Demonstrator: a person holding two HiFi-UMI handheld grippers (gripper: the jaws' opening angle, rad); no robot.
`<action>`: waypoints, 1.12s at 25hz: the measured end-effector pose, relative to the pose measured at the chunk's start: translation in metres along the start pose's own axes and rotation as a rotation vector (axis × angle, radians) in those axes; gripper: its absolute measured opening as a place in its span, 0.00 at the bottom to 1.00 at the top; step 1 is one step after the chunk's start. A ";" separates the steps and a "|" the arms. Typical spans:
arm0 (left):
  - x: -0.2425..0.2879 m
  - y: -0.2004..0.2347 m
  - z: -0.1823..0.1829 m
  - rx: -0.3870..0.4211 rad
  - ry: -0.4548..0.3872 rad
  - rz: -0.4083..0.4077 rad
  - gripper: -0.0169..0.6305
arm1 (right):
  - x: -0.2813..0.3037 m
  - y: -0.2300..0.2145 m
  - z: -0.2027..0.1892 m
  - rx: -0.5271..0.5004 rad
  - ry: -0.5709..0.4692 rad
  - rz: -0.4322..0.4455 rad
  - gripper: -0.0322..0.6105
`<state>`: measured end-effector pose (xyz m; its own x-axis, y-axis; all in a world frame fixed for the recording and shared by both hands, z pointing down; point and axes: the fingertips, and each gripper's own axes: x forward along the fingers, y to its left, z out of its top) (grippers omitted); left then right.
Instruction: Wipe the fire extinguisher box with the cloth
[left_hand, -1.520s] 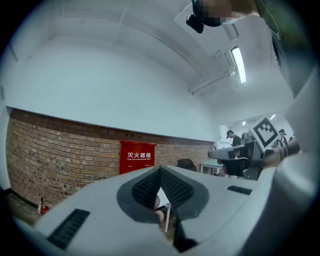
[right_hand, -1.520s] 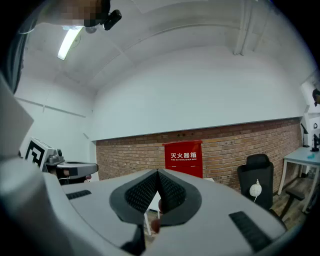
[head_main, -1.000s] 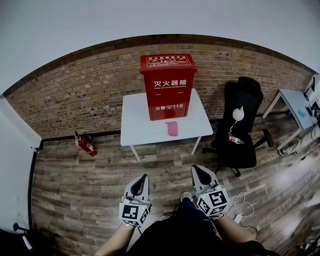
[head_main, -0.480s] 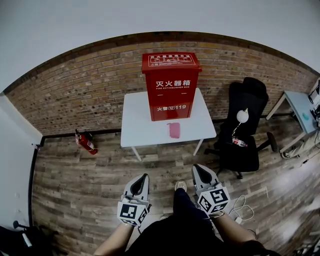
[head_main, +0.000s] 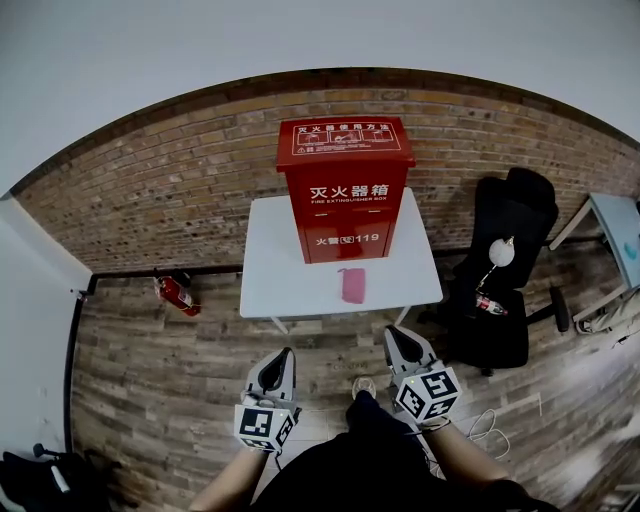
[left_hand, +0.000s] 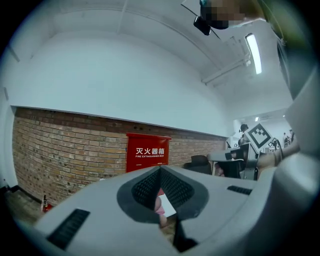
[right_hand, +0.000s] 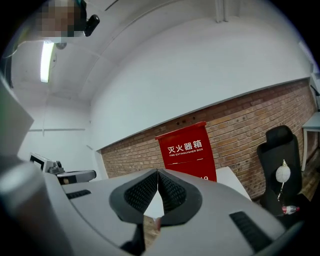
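Observation:
A red fire extinguisher box (head_main: 345, 185) with white characters stands upright at the back of a white table (head_main: 275, 275); it also shows in the left gripper view (left_hand: 147, 152) and the right gripper view (right_hand: 187, 150). A pink cloth (head_main: 352, 285) lies flat on the table in front of the box. My left gripper (head_main: 283, 362) and right gripper (head_main: 399, 343) hang side by side over the wooden floor, short of the table's near edge. Both have their jaws closed together with nothing between them.
A small red fire extinguisher (head_main: 178, 295) lies on the floor by the brick wall, left of the table. A black office chair (head_main: 505, 300) with a white lamp and a bottle stands right of the table. A grey desk (head_main: 620, 225) is at far right.
The table and box have grown nearer and larger in the head view as the person walked toward them. Both grippers kept their places in the picture and stayed shut.

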<state>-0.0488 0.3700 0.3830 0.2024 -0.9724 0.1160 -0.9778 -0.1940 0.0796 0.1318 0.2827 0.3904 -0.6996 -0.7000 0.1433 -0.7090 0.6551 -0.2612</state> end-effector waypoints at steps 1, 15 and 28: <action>0.012 0.002 0.002 0.001 0.004 0.008 0.06 | 0.010 -0.009 0.004 0.008 0.004 0.011 0.08; 0.145 0.023 0.015 -0.001 0.059 0.152 0.06 | 0.131 -0.114 0.009 0.047 0.166 0.126 0.08; 0.205 0.048 0.006 -0.033 0.111 0.202 0.06 | 0.207 -0.170 -0.052 0.130 0.325 0.124 0.08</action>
<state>-0.0543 0.1610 0.4047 0.0093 -0.9705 0.2408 -0.9971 0.0093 0.0760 0.1029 0.0412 0.5136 -0.7862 -0.4770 0.3928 -0.6142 0.6730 -0.4120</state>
